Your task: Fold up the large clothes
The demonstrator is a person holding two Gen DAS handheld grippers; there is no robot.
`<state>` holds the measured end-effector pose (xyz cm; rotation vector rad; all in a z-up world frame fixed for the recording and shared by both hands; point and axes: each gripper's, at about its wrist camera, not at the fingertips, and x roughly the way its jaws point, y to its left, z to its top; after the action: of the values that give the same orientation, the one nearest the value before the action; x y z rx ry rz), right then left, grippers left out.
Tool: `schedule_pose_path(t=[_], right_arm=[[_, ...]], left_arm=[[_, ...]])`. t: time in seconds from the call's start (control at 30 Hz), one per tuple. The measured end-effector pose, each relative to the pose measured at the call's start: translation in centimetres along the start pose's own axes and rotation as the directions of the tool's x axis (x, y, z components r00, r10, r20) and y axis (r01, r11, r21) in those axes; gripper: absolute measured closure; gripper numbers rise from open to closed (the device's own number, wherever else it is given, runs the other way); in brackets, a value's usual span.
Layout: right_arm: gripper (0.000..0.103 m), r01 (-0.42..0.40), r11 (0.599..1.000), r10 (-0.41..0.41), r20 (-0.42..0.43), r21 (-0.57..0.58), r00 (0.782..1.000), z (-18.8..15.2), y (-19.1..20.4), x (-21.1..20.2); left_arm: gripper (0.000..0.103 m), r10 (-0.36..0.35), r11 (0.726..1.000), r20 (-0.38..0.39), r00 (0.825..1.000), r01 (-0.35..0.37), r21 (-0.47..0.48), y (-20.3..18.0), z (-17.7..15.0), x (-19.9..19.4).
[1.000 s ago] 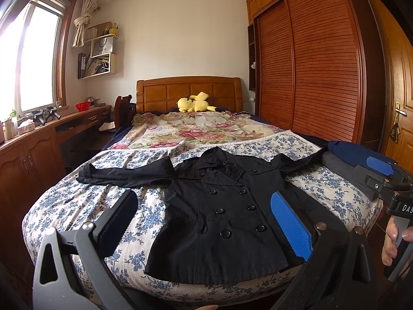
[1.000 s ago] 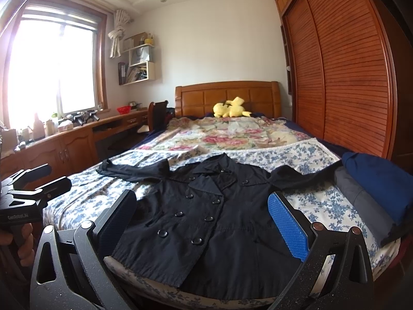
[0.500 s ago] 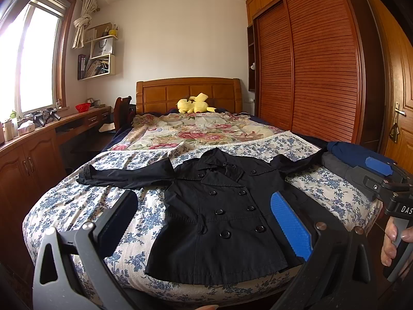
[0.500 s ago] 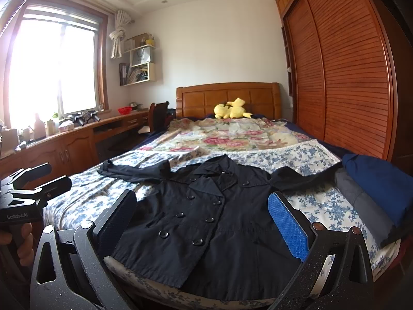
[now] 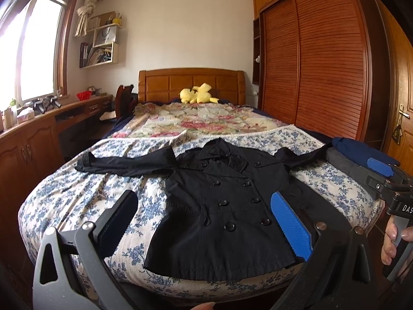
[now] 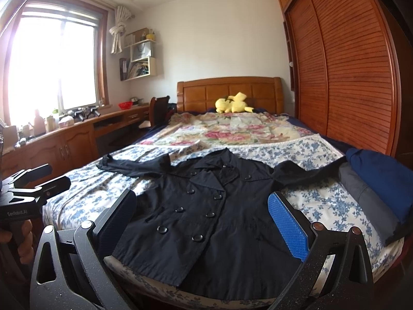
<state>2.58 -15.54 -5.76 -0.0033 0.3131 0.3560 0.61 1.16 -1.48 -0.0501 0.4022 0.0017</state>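
— Where is the coat?

— The black double-breasted coat (image 5: 224, 206) lies flat, front up and buttoned, on the blue-flowered sheet (image 5: 77, 201) at the foot of the bed (image 5: 191, 82). Its collar points toward the headboard, its hem reaches the near edge, and both sleeves are spread out to the sides.

— And the grippers?

— The left gripper (image 5: 204, 222) is held above the near edge of the bed, jaws wide apart, nothing between them. The right gripper (image 6: 201, 219) is likewise spread wide and empty, over the hem. Neither touches the cloth.

— What lies near the coat?

— At the right side of the bed a folded navy garment (image 6: 382, 178) rests on a grey one (image 6: 366, 201); the coat's right sleeve end reaches them, though whether it touches or slips under is hard to tell from here. A yellow plush toy (image 5: 197, 94) sits by the headboard, well apart from the coat.

— Any hands?

— A hand (image 5: 392, 242) grips the right gripper's handle at the edge of the left view.
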Motion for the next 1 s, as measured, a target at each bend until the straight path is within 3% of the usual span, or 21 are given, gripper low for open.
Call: schedule_pose_path(t=[0.43,0.67,1.0], right_arm=[[0.000,-0.062,0.998,0.062,-0.074,0.000,0.995,-2.2,0.0,6.5],[0.000,-0.106,0.994,0.104,-0.066,-0.026,0.992,-2.3,0.6,9.9],[0.000,-0.203,0.975,0.194,-0.106,-0.086,0.975,-2.6,3.5,19.3]], left_arm=[[0.000,0.062,0.998,-0.117,0.991,-0.066,-0.025,3.5,-3.7,6.0],[0.000,0.082,0.994,-0.152,0.985,-0.091,-0.055,6.6,-5.4,8.4],[0.000,0.108,0.987,-0.230,0.967,-0.131,-0.087,12.5,-6.2,12.8]])
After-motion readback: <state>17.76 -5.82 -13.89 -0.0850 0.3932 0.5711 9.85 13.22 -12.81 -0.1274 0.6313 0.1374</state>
